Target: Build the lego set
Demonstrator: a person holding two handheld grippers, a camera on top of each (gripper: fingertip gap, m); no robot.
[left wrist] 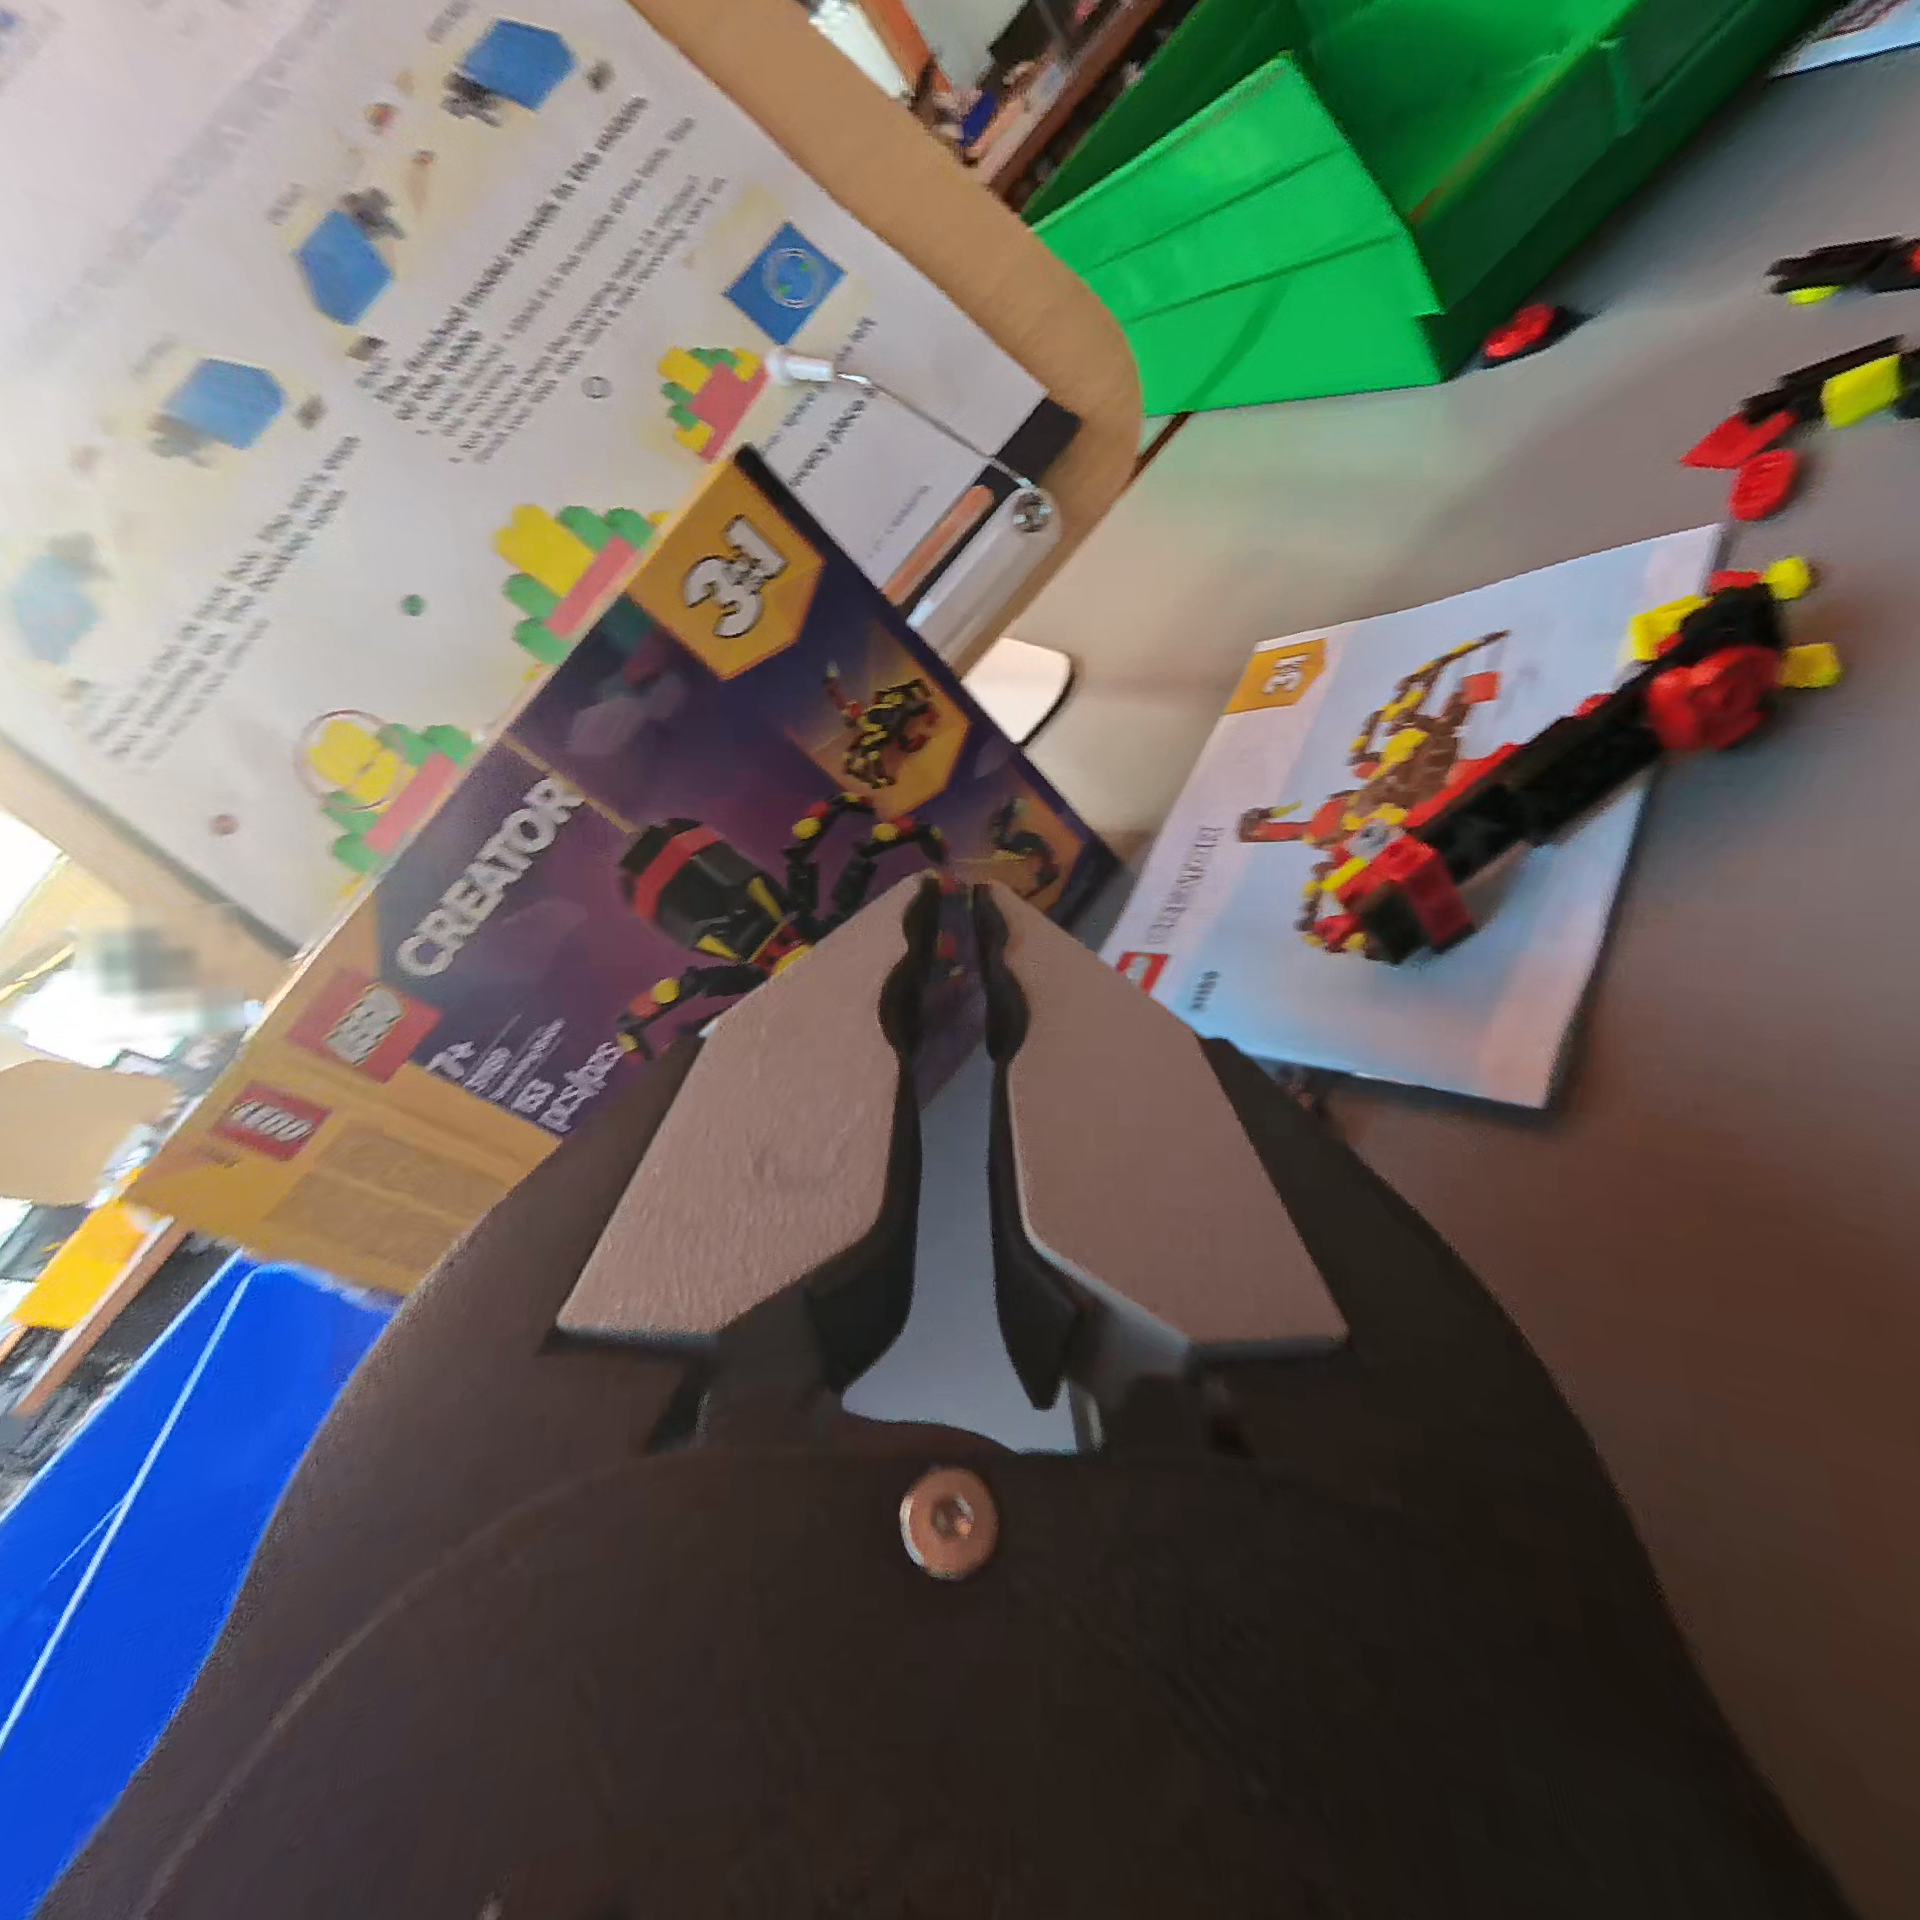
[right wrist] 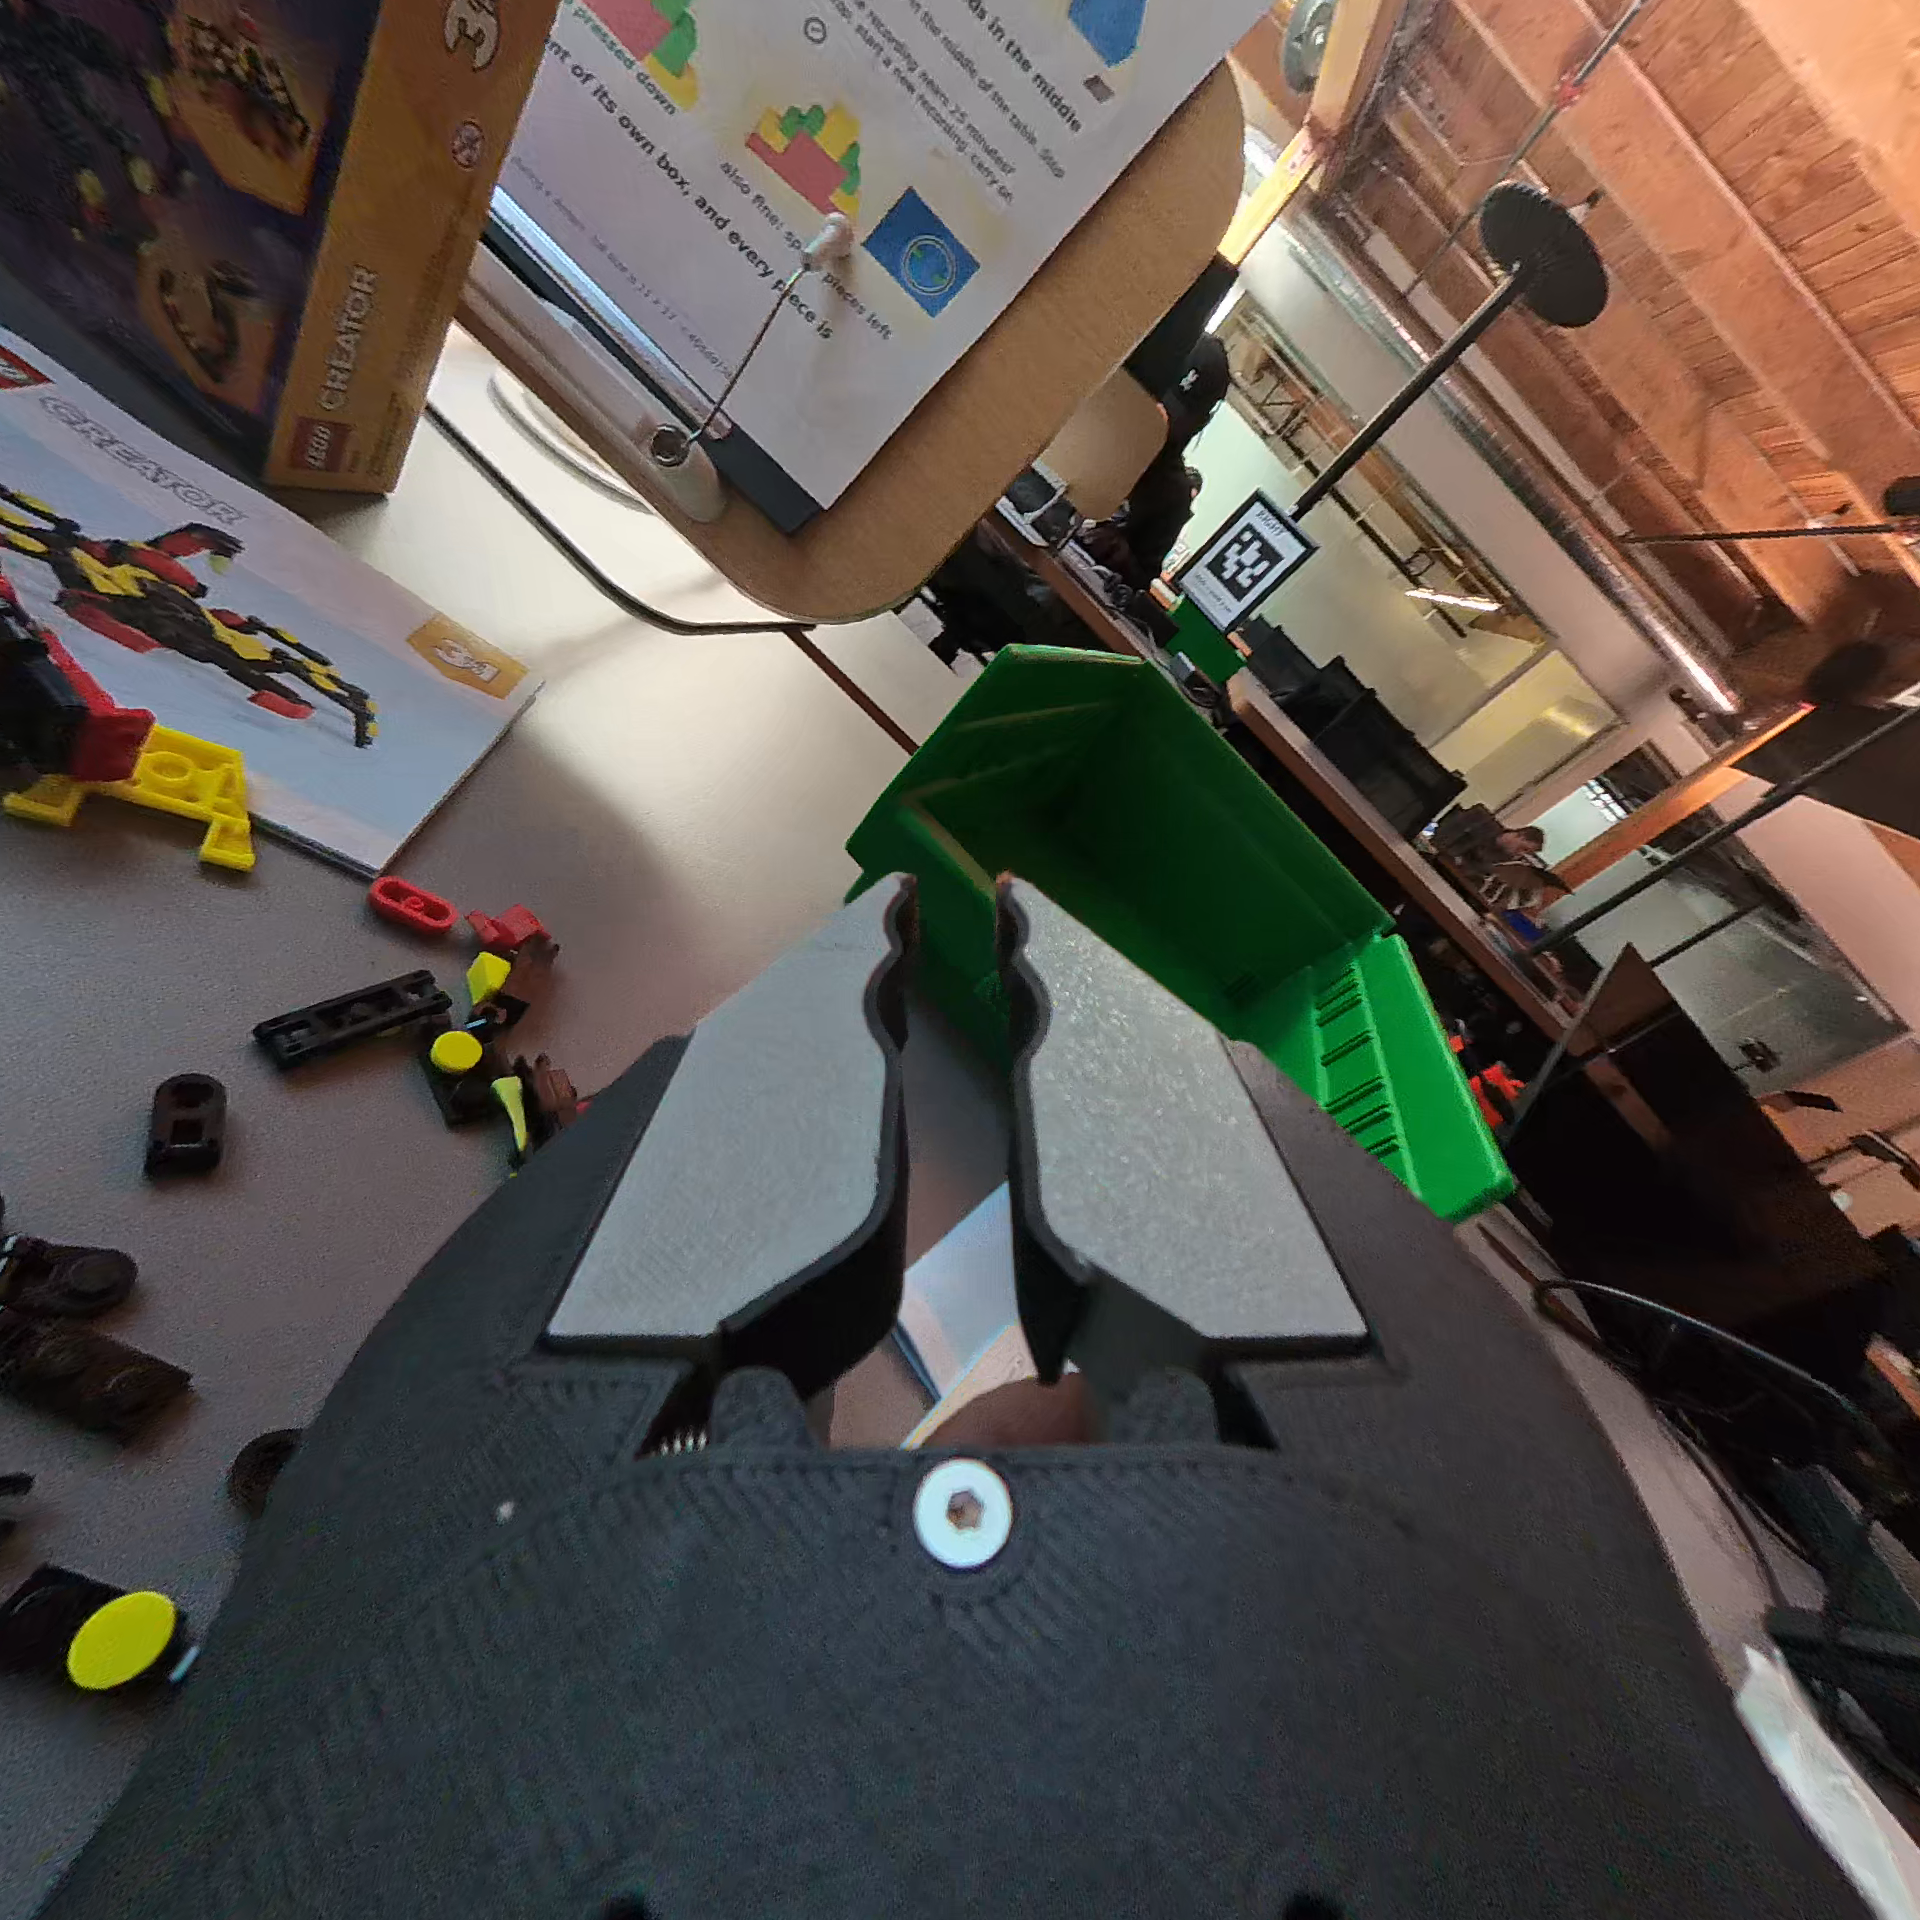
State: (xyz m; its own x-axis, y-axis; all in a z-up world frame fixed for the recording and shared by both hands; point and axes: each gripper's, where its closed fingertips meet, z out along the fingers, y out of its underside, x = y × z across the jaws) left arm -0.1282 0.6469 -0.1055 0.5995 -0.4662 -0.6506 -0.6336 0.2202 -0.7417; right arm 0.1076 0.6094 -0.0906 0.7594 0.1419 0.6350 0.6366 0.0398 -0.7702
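Note:
In the left wrist view, a partly built black, red and yellow model [left wrist: 1558, 790] lies on the instruction booklet [left wrist: 1455, 1039] to the right. My left gripper [left wrist: 953, 891] is held in the air in front of the set's box [left wrist: 582, 935]. Its jaws are almost together and I see nothing between them. My right gripper [right wrist: 954, 885] hangs above the table in front of a green bin [right wrist: 1143, 831], slightly open and empty. Loose black, red and yellow pieces [right wrist: 353, 1018] lie to its left. The model's yellow end [right wrist: 177, 779] rests on the booklet [right wrist: 312, 644].
A wooden board with a printed sheet [left wrist: 416, 364] stands behind the box, also in the right wrist view [right wrist: 883, 208]. Green bins [left wrist: 1247, 239] sit at the far side. More loose pieces [left wrist: 1756, 457] lie beyond the booklet. A blue bin [left wrist: 156, 1558] is at lower left. About 25 centimeters separates my left fingertips from my right.

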